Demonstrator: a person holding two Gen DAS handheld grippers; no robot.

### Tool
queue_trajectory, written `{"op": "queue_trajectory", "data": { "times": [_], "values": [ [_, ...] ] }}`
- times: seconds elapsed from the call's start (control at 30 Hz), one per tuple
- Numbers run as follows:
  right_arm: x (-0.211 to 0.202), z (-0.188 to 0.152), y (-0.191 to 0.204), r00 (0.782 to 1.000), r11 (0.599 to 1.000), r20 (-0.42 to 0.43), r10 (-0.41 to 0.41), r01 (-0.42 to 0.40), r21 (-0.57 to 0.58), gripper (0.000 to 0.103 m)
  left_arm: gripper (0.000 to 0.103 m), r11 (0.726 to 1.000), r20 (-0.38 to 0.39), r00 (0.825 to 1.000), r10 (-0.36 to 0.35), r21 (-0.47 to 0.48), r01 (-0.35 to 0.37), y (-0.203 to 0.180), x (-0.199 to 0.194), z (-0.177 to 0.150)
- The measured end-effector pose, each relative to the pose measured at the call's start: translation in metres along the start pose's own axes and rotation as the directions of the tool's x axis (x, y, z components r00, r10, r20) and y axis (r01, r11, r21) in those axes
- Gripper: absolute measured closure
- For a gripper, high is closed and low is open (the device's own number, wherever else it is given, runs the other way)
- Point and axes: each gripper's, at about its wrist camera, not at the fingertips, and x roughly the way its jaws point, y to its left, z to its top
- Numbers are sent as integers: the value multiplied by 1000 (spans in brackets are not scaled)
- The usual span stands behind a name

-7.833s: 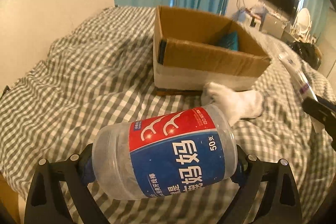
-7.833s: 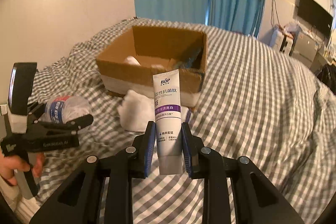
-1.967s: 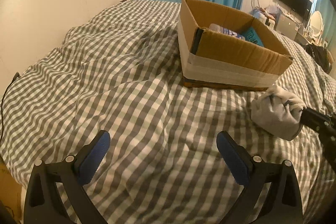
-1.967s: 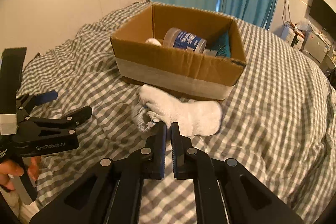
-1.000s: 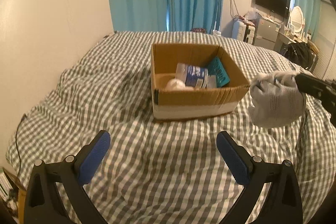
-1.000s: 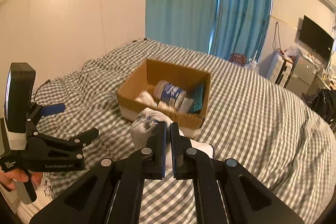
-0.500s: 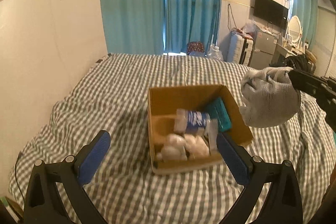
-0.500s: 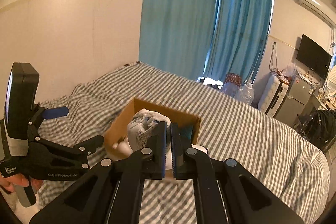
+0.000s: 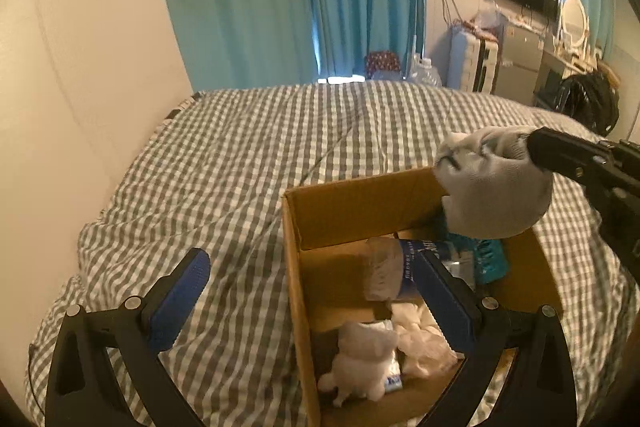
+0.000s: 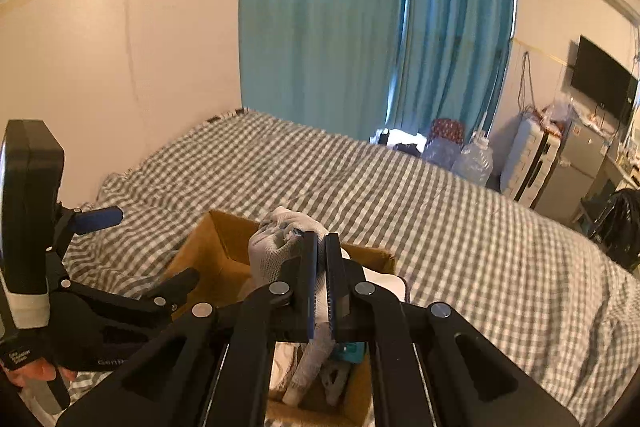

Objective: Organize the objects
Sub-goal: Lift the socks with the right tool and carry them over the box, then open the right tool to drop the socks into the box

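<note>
Since the frames a second ago, both grippers have travelled from short of the box to above it, so the open brown cardboard box (image 9: 400,211) now lies directly beneath the left gripper (image 9: 316,291) rather than ahead of it. The right gripper (image 10: 321,269) is clamped tight on a bunched grey knitted sock (image 9: 494,183), which hangs over the box's far right corner. The left gripper's blue-padded jaws stand wide apart and empty.

Biggest risk: the sock hangs near the box's far wall, so a release here could drape it over the rim or drop it onto the grey-and-white checked bedspread (image 9: 224,163). A lesser risk is that the knit snags on the pads and fails to fall.

Hidden: the right gripper's own body covers most of the box in its view. The clear plastic jar with a blue label (image 9: 396,269) is partly behind the left gripper's right finger, and the white soft items (image 9: 368,351) and teal packet (image 9: 490,261) are too blurred to identify.
</note>
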Motion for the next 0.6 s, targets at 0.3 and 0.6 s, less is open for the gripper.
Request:
{"op": "queue_trajectory", "data": {
  "times": [0.3, 0.6],
  "values": [
    [44, -20, 7, 998, 1000, -66, 15, -14, 12, 99, 0, 999, -45, 998, -34, -24, 33, -4, 24, -11],
    [21, -13, 3, 999, 998, -50, -9, 12, 59, 67, 0, 999, -11, 1000, -26, -19, 26, -2, -12, -4]
  ]
}}
